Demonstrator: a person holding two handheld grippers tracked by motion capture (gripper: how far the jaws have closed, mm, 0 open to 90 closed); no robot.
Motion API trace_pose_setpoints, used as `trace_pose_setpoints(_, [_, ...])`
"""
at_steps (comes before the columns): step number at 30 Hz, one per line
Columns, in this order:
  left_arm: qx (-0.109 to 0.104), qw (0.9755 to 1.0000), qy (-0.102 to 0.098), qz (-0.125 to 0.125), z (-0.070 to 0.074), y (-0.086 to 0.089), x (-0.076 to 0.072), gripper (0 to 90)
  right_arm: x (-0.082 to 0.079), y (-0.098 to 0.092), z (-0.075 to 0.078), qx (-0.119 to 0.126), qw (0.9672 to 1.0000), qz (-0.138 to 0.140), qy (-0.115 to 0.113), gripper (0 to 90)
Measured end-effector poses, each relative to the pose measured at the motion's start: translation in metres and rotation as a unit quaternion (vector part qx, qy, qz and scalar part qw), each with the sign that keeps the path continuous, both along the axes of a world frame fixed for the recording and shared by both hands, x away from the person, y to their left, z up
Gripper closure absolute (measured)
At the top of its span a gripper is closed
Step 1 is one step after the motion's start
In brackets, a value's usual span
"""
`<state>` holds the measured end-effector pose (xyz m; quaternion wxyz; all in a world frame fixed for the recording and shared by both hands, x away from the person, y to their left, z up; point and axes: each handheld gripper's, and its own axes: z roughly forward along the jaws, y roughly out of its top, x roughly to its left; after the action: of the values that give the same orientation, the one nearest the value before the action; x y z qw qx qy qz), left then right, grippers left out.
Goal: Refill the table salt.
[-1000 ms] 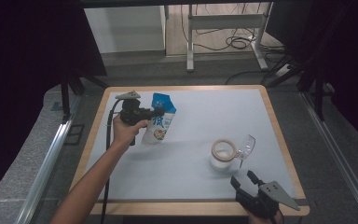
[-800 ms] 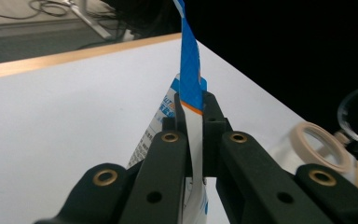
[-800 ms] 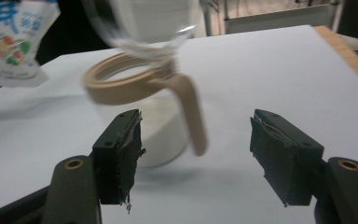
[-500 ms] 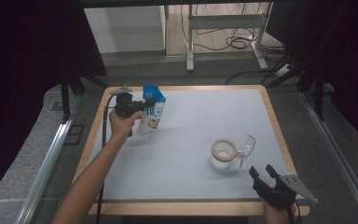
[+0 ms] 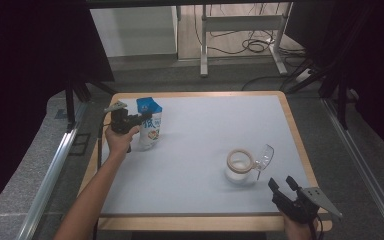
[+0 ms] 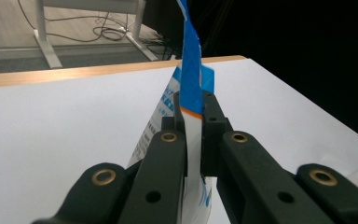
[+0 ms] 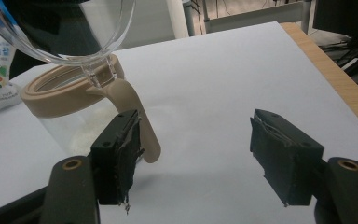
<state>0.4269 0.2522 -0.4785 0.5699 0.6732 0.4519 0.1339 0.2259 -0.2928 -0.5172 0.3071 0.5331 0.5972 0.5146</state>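
A white and blue pouch (image 5: 150, 131) stands upright near the left side of the white table (image 5: 205, 130). My left gripper (image 5: 141, 120) is shut on its blue top edge; in the left gripper view the jaws pinch the thin seal of the pouch (image 6: 192, 93). A clear jar (image 5: 240, 167) with a tan rim and handle sits right of centre, its clear lid (image 5: 264, 156) flipped open. My right gripper (image 5: 282, 186) stands open near the front right corner, just short of the jar. In the right gripper view, the jar (image 7: 70, 100) is beyond the left jaw, with nothing between the jaws of that gripper (image 7: 196, 140).
A wooden rim (image 5: 195, 93) frames the table. Beyond the far edge are a metal stand's legs (image 5: 240, 42) and cables (image 5: 255, 47) on the floor. Dark curtains hang on both sides. The pouch and the jar are far apart on the white surface.
The left hand has carried the pouch leftward and lower, toward the table's left edge. The right gripper drew back to the right, away from the jar, then stayed still.
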Motion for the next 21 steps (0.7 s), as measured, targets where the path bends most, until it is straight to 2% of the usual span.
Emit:
trace_pose_setpoints(3, [0.022,0.9997,-0.007,0.007,0.0,0.007,-0.01,89.1,0.0,-0.002,0.001,0.001,1.0,-0.002,-0.001,34.1])
trace_pose_setpoints(9, [0.037,0.9992,-0.006,0.013,0.0,0.015,-0.019,88.5,0.003,-0.006,0.003,0.001,1.0,-0.008,-0.004,34.1])
trace_pose_setpoints(15, [0.037,0.9992,-0.007,0.012,-0.001,0.015,-0.019,87.5,0.005,-0.009,0.004,0.005,0.9999,-0.013,-0.005,34.1])
trace_pose_setpoints(21, [0.054,0.9984,-0.01,0.011,0.001,0.007,-0.017,80.5,0.004,-0.009,0.005,0.008,0.9998,-0.016,-0.007,34.1])
